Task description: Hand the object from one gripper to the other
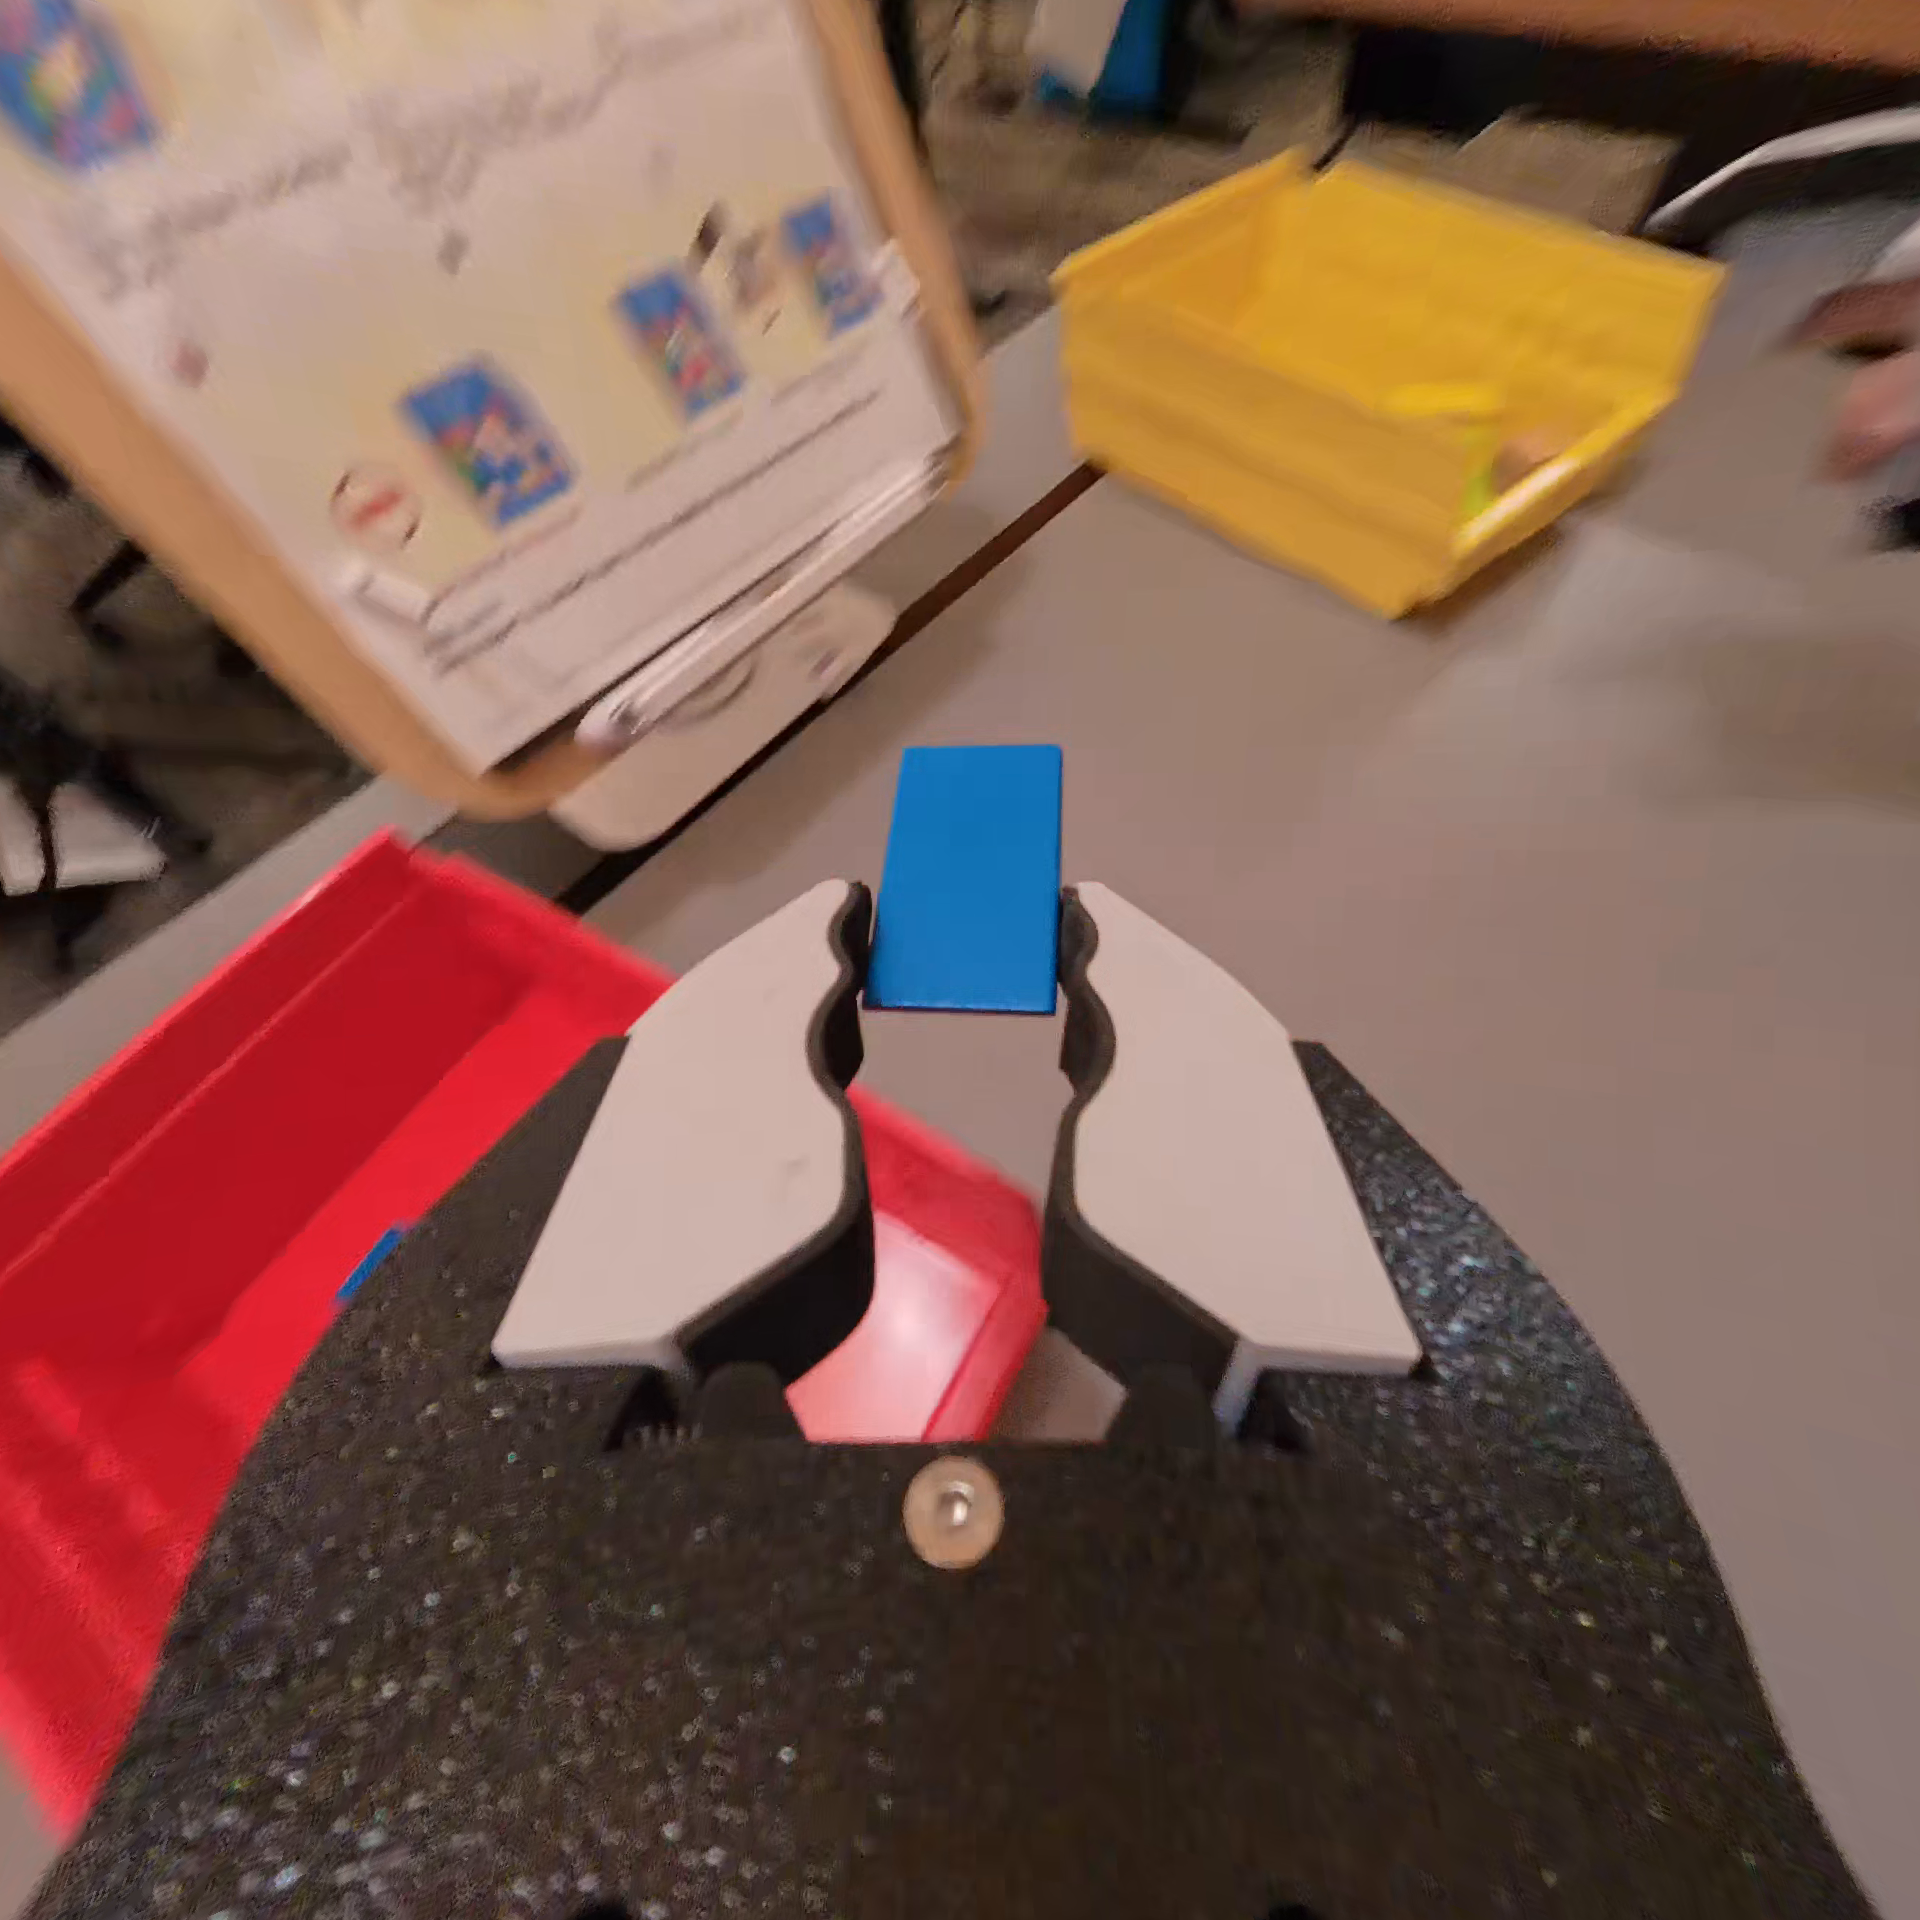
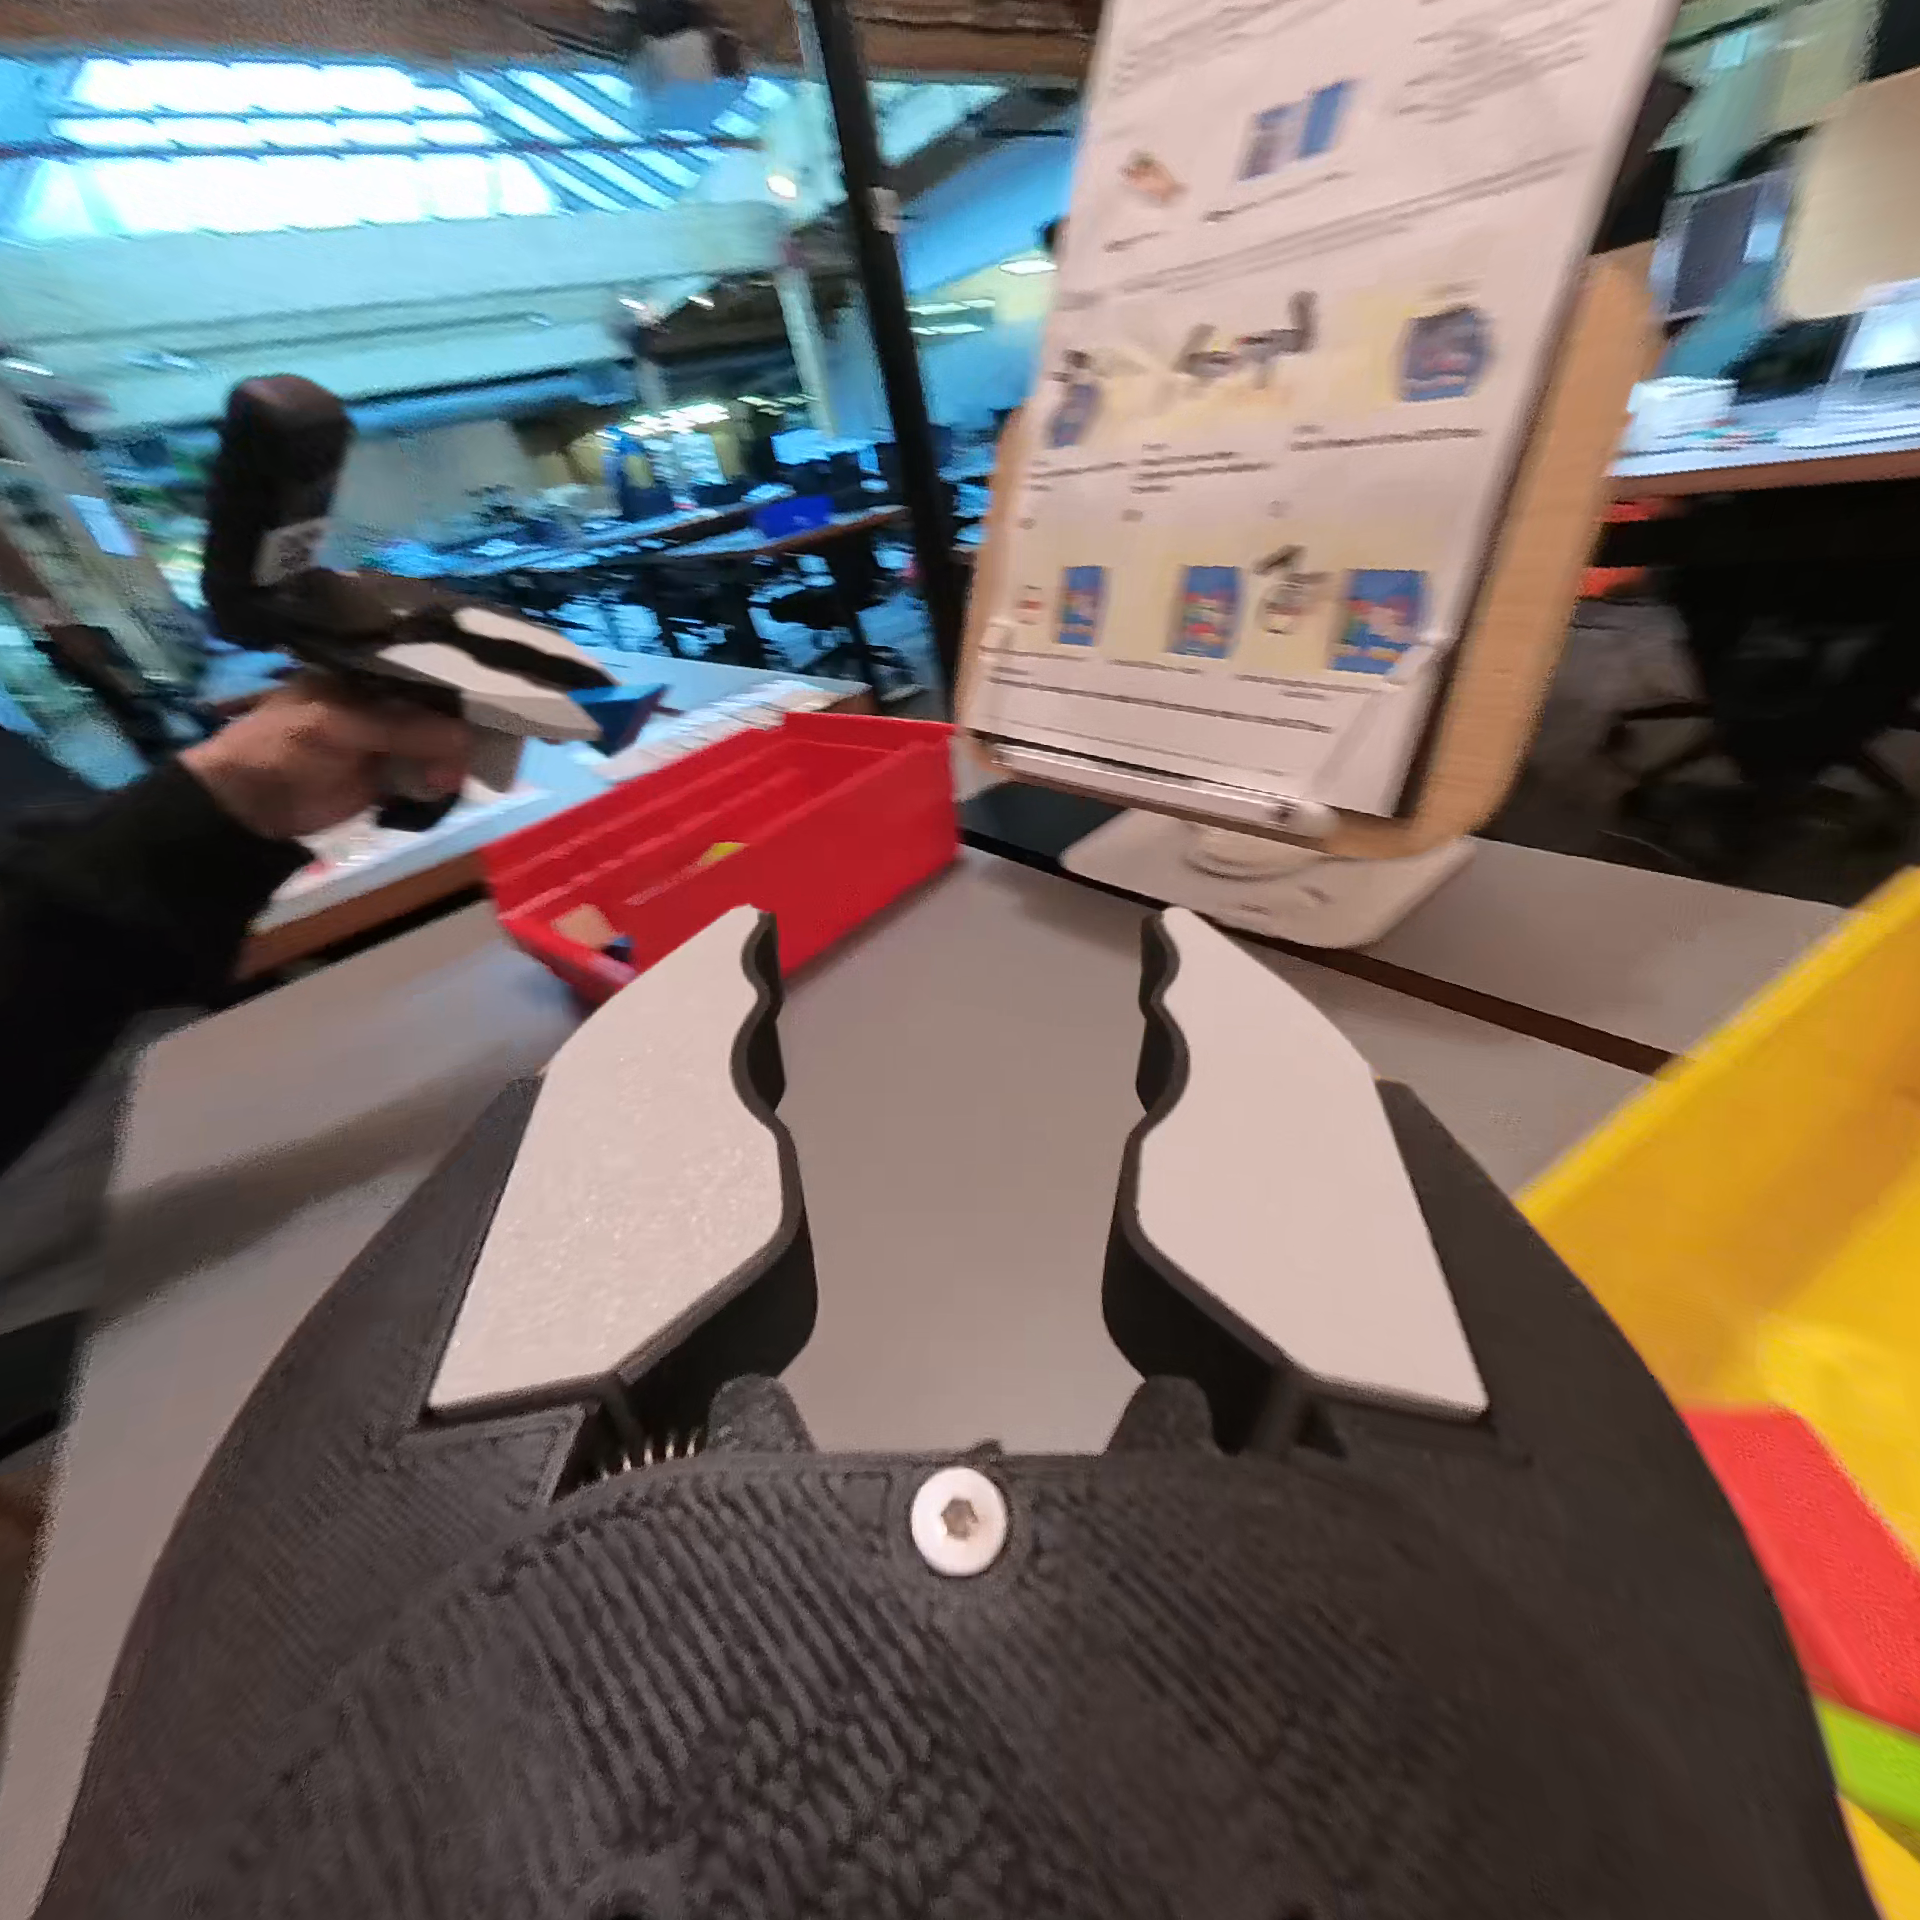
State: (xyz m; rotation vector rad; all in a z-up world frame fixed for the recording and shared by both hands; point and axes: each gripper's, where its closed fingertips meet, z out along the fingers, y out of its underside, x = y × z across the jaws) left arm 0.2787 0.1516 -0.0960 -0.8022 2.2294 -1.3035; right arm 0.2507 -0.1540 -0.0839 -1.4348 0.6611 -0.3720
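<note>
While left gripper (image 1: 964, 940) clamps a blue block (image 1: 971, 878) (pads pressing), right gripper (image 2: 958, 971) — spread wide, bare.

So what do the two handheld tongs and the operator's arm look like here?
Both tongs, left and right, have light grey fingers lined with wavy black pads, on a textured black printed body with a silver screw. The arm wears a black sleeve.

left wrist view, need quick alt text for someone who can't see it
The left claw grips a flat blue rectangular block between its dark pads, above a grey tabletop. A red plastic bin sits lower left, a yellow plastic bin upper right.
</note>
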